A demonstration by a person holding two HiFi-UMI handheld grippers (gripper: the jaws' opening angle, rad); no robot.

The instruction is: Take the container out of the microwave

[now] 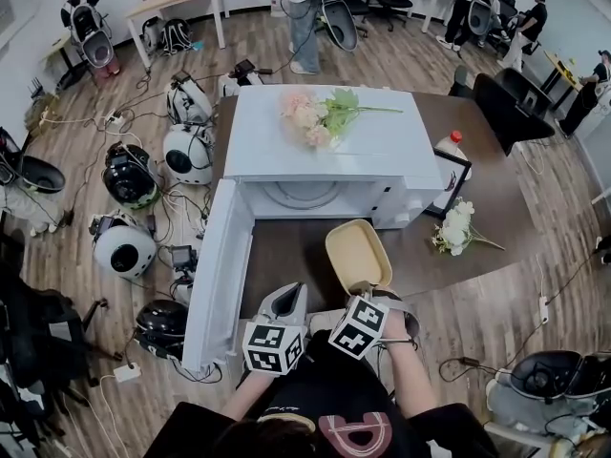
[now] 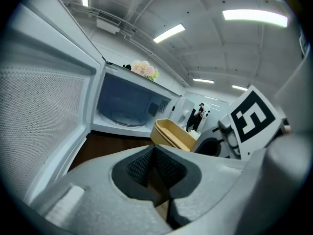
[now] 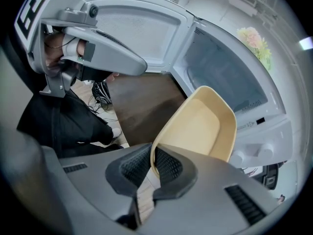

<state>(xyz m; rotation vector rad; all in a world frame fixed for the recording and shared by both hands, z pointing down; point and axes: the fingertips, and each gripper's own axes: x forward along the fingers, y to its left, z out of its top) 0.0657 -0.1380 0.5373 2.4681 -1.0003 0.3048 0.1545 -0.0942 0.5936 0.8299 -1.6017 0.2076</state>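
Gripping the beige container [image 3: 200, 126] by its near rim with the right gripper [image 3: 149, 173], ribbed pads pinched tight on the thin wall. Held tilted, out of the white microwave [image 1: 382, 146], just in front of the open cavity and over the brown table [image 1: 286, 256]; resting on it or not, unclear. Left gripper [image 2: 154, 168] just beside, closed on nothing, pointing toward the oven past the swung-open door [image 2: 44, 111]. Inside the cavity, a glass turntable [image 2: 120, 116]. On top of the oven, a bunch of pink flowers [image 1: 315, 114]. Black-and-white square markers on both gripper cubes. Small black label [image 3: 259, 120] on the control panel, too small to read.
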